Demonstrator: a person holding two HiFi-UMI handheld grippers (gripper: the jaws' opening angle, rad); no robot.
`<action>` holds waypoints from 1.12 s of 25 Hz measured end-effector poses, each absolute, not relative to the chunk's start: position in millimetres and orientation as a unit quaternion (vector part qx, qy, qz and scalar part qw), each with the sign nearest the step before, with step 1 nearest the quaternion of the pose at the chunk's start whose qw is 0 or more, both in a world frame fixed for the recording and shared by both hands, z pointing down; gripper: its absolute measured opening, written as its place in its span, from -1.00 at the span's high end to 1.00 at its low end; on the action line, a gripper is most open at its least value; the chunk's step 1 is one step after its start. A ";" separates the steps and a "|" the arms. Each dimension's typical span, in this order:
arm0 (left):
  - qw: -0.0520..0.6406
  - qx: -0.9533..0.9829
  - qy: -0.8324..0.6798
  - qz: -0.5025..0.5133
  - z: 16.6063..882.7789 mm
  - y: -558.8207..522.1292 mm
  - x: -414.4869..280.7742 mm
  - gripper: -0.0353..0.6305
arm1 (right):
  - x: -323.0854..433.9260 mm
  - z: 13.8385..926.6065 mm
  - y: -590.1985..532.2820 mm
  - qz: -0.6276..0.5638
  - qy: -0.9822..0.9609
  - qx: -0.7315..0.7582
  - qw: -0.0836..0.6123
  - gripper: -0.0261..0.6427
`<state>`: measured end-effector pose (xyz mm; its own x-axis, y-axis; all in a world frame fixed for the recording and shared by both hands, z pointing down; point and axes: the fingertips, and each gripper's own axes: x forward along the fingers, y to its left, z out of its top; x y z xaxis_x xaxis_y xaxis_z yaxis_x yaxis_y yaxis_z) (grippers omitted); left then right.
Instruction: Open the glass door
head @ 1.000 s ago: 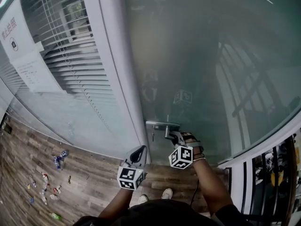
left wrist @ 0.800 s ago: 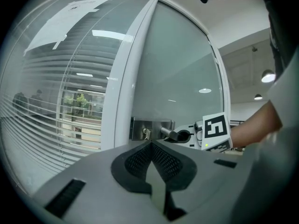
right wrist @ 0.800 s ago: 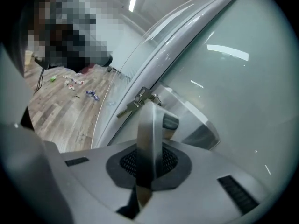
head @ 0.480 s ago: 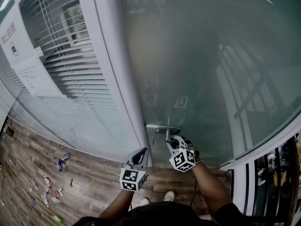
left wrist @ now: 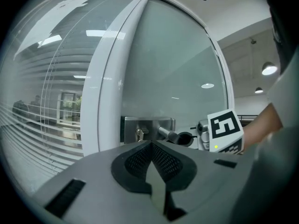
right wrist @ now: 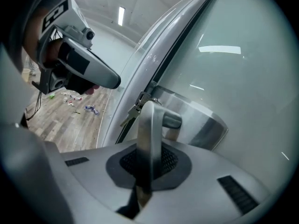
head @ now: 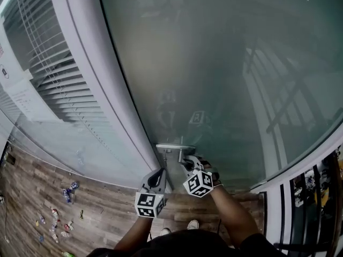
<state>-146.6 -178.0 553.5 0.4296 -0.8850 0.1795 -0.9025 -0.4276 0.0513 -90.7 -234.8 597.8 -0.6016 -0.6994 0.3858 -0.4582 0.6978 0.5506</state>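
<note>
The task looks to be in its early part: the grip is made, the opening is not. The glass door [head: 230, 79] stands right in front of the person, its frosted pane filling most of the head view, and its left edge lies along the white frame [head: 96, 74] with no clear gap there; in the right gripper view a dark strip runs between the door edge and the frame, but I cannot tell whether that is a seal or a first crack of opening. The right gripper [right wrist: 148, 169] is clamped on the metal handle [right wrist: 152, 120], the bar sitting squarely between its two pads, close to the steel lock plate [right wrist: 205, 122] it grows out of. The left gripper [left wrist: 153, 164] has its jaws pressed together with nothing between them; it hangs just beside the door edge, a little below the lock plate, touching nothing and taking no part in the work. So what seems done is reaching and taking hold of the handle. What seems left is working the handle far enough to free the latch, then swinging the door clear of the frame, which will ask the right hand to keep its hold through the arc while the person makes room
</note>
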 end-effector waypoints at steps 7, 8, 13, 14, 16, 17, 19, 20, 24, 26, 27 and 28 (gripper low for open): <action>0.068 0.832 -0.548 0.049 534.1 -191.3 -136.4 0.90 | -88.8 598.8 -257.7 -0.184 -0.874 0.329 0.308 0.88; 0.066 0.832 -0.550 0.044 531.1 -192.9 -135.3 0.90 | -88.6 599.1 -262.0 -0.183 -0.873 0.329 0.309 0.88; 0.050 0.833 -0.549 0.036 531.8 -199.8 -115.3 0.90 | -84.0 609.7 -282.4 -0.173 -0.873 0.332 0.312 0.88; 0.044 0.835 -0.548 0.039 534.3 -202.1 -110.6 0.90 | -82.9 610.4 -287.4 -0.171 -0.872 0.334 0.313 0.88; 0.028 0.836 -0.545 0.048 534.3 -212.6 -101.6 0.90 | -80.3 608.0 -303.3 -0.168 -0.872 0.336 0.315 0.88; 0.027 0.837 -0.545 0.052 531.4 -220.4 -95.7 0.90 | -77.9 606.3 -314.1 -0.165 -0.872 0.336 0.315 0.88; 0.036 0.836 -0.545 0.054 527.0 -241.2 -84.2 0.90 | -71.4 604.4 -339.3 -0.159 -0.873 0.336 0.316 0.88; 0.037 0.836 -0.545 0.052 527.8 -252.0 -81.0 0.90 | -69.0 604.3 -350.7 -0.157 -0.873 0.336 0.317 0.88; 0.064 0.842 -0.534 0.047 532.4 -269.3 -80.0 0.90 | -73.6 603.6 -372.6 -0.155 -0.865 0.349 0.324 0.88; 0.077 0.850 -0.520 0.043 528.8 -281.0 -72.6 0.90 | -71.7 602.7 -389.9 -0.156 -0.859 0.363 0.327 0.88; 0.074 0.851 -0.518 0.043 528.4 -290.7 -68.5 0.90 | -68.4 603.6 -401.4 -0.154 -0.857 0.368 0.327 0.88; 0.072 0.851 -0.519 0.044 529.3 -301.9 -65.1 0.90 | -64.5 605.1 -413.4 -0.150 -0.857 0.369 0.328 0.88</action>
